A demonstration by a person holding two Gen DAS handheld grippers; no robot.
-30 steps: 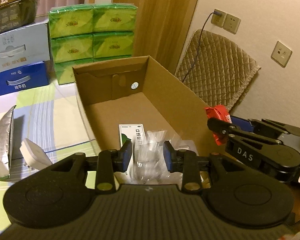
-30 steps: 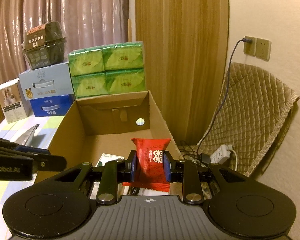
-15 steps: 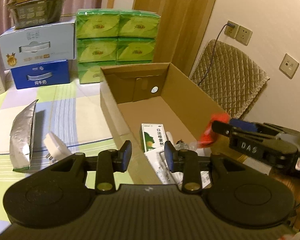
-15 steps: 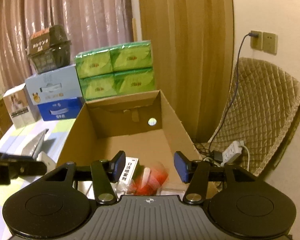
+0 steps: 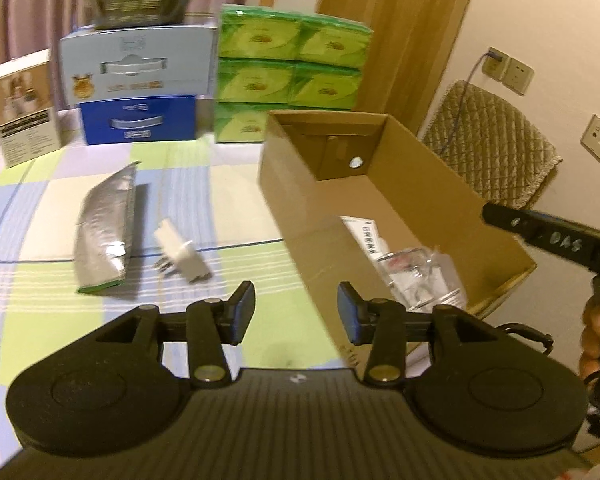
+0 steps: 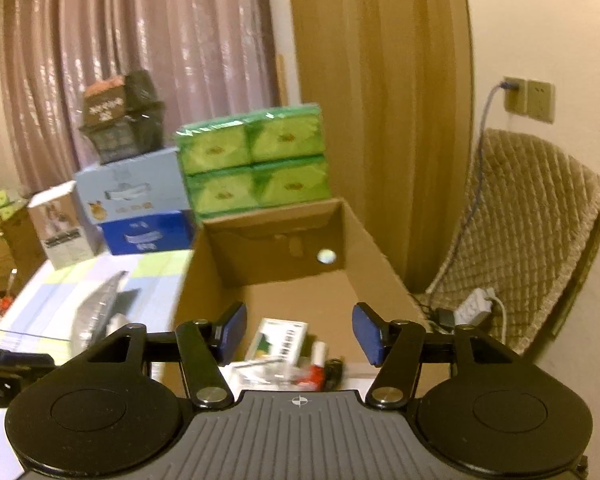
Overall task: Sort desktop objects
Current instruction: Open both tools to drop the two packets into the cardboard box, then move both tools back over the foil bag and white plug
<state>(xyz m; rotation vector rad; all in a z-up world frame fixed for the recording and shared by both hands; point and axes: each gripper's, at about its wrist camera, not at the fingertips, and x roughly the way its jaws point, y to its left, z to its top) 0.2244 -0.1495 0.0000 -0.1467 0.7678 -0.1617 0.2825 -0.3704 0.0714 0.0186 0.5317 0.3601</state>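
Silver pouch, white plug beside cardboard box

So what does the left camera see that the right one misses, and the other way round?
Only the left wrist view shows the white plug adapter lying beside the silver pouch, and a clear plastic packet in the cardboard box. Only the right wrist view shows the power strip by the quilted chair and a red item in the box. Both show the box, the green tissue packs, the stacked blue cartons and the green-and-white carton inside the box.
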